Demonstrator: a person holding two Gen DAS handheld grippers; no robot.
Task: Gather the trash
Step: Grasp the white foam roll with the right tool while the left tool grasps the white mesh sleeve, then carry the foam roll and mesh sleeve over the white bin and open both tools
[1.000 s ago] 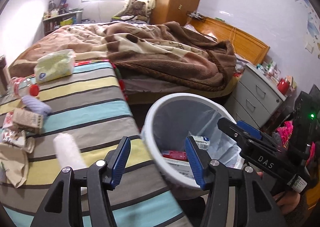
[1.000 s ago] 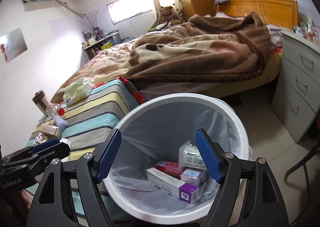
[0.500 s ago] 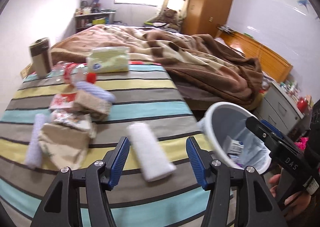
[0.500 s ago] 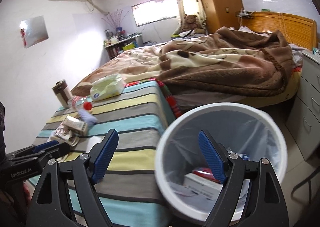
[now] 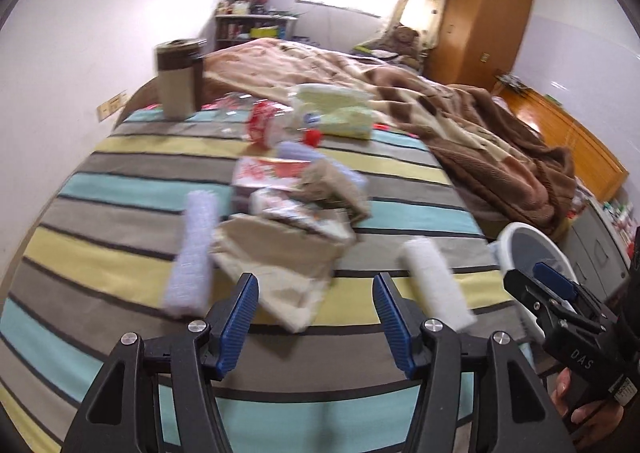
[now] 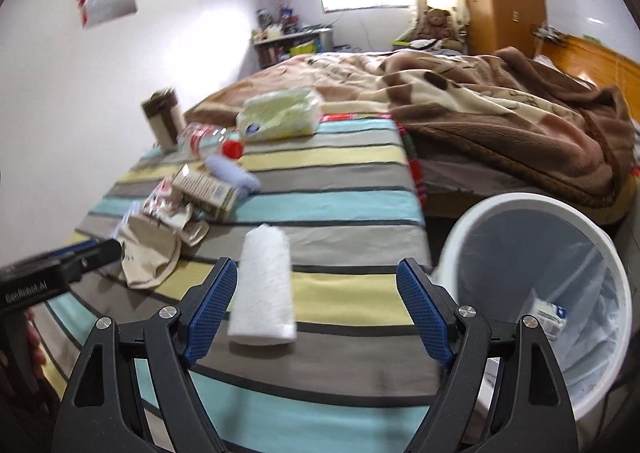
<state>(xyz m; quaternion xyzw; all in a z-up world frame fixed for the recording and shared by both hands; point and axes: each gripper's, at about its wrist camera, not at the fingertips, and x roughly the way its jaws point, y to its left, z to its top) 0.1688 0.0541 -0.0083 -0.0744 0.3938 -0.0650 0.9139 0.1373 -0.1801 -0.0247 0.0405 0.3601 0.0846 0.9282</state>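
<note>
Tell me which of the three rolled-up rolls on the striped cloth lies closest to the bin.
The white roll, alone at the cloth's near edge beside the bin; both pale purple rolls lie beyond the paper litter.

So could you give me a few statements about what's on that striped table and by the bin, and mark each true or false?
1. Both grippers are open and hold nothing. True: the left gripper and right gripper show wide gaps between their fingers.
2. The white roll lies in the bin. False: it lies on the striped table, just ahead of the right gripper.
3. The bin already holds something. True: a small box shows inside it.
4. The bottle with the red cap stands upright. False: it lies on its side.
5. The tissue pack sits at the table's far end. True.
</note>
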